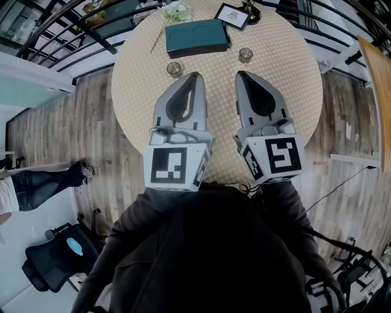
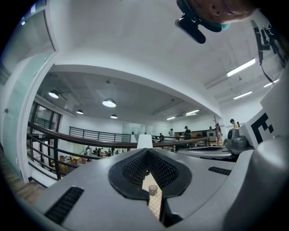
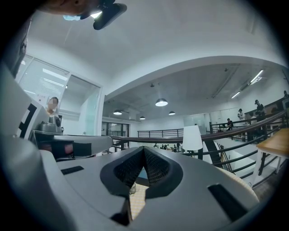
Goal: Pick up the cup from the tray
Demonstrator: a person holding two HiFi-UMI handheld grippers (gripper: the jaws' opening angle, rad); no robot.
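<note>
A round desk with a woven top carries a teal tray near its far edge. Neither glass cup stands on that tray. The left cup sits on the bare desk just on the near side of the tray's left corner. The right cup sits just beside the tray's right corner, also on the desk top. A framed card and a spray of flowers lie at the far edge behind the tray.

The left hand-held gripper hovers over the middle of the desk with its tips close to the left cup but not touching it. Its own view shows the jaws meeting at the tips with nothing clamped (the small cup seen through the slot stands on the desk beyond). The right hand-held gripper hangs alongside, short of the right cup. Its jaws are likewise pressed together and empty, with a cup visible past them.
</note>
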